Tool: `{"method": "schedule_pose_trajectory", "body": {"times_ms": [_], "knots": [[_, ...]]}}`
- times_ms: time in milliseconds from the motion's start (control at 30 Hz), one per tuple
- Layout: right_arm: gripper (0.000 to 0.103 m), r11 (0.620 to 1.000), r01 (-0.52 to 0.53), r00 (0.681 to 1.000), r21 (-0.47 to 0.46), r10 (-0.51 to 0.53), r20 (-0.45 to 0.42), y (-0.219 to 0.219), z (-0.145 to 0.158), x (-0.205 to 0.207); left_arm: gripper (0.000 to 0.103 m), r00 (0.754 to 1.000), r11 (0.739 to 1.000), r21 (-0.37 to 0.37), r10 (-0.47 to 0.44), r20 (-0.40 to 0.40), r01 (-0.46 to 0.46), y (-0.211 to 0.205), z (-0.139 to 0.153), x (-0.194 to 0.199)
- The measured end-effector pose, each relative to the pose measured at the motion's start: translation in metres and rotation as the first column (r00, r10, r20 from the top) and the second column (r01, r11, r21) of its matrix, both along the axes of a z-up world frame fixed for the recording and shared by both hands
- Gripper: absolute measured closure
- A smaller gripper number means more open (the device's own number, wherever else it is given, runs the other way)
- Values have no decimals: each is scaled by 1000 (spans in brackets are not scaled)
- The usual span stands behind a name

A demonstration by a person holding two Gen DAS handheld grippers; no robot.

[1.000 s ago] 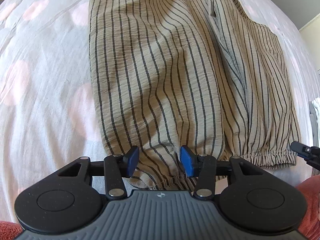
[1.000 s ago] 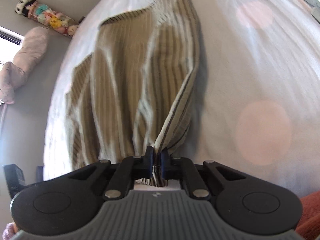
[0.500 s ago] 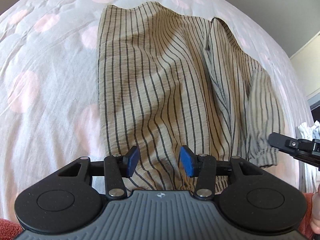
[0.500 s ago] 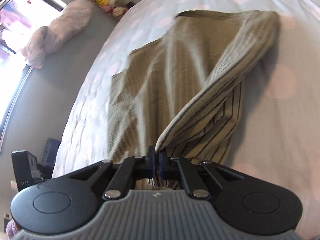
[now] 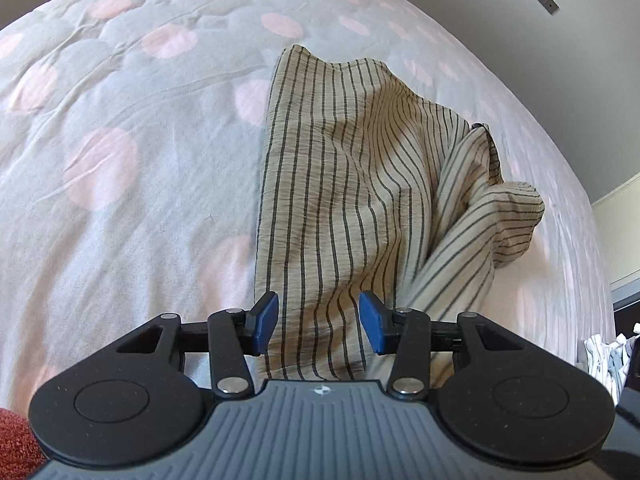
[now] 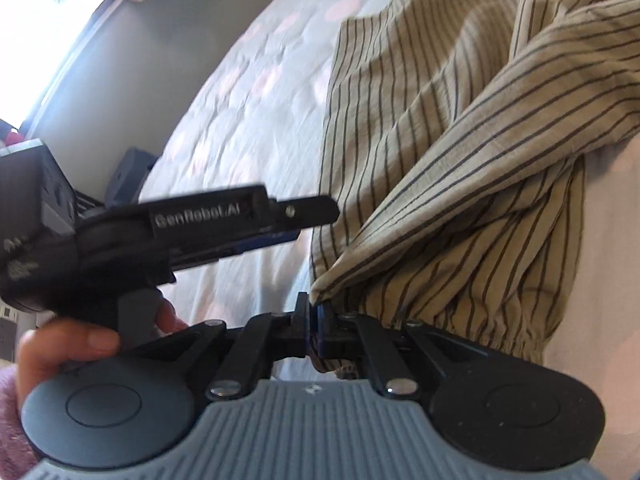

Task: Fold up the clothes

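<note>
garment (image 5: pixel 352 208): tan, dark pinstripes; lies on the bed (image 5: pixel 120 160), ahead of both tools, partly doubled over on itself.
left tool (image 5: pixel 318 324): blue pads (image 5: pixel 267 322) apart, nothing between them; hovers over the garment's near edge, cloth showing in the gap below.
right tool (image 6: pixel 314 330): jaws together, clamped on a garment corner; from the pinch a fold rises up and to the right over the rest of the cloth.
elastic hem (image 6: pixel 500 338): gathered edge just right of the right tool.
left tool in right view (image 6: pixel 280 220): side-on, just left of the right tool, gripped by the left hand (image 6: pixel 68 344); its tips near the garment's left edge.
bed cover: pale with pink dots, wrinkled.
</note>
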State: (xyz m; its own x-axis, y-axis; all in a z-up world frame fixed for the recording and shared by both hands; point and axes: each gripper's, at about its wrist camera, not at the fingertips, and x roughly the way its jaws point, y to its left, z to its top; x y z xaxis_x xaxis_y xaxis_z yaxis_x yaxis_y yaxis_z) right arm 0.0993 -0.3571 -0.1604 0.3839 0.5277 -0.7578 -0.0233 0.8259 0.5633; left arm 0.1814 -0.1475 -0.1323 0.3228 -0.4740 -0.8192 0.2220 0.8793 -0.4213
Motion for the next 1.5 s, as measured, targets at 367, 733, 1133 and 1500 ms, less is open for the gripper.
{"method": "schedule_pose_trajectory", "body": {"times_ms": [367,733,1133,1500], "knots": [[98,996,-32,997,-83,26,-71,16,-45,-3,61,999,1000,10,-25,-20,26,2,-1,-6],[66,994,-2,999,-105,6,37,-4,-3,-23,61,999,999,27,-32,-14,32,-2,1,-8],[62,946,255,967,-198,-244,80,-124,26,-30,61,989,982,147,-130,73,118,-22,25,24],[67,838,529,847,-129,-531,26,-234,-29,20,61,978,963,271,-46,203,-11,-32,9,104]]}}
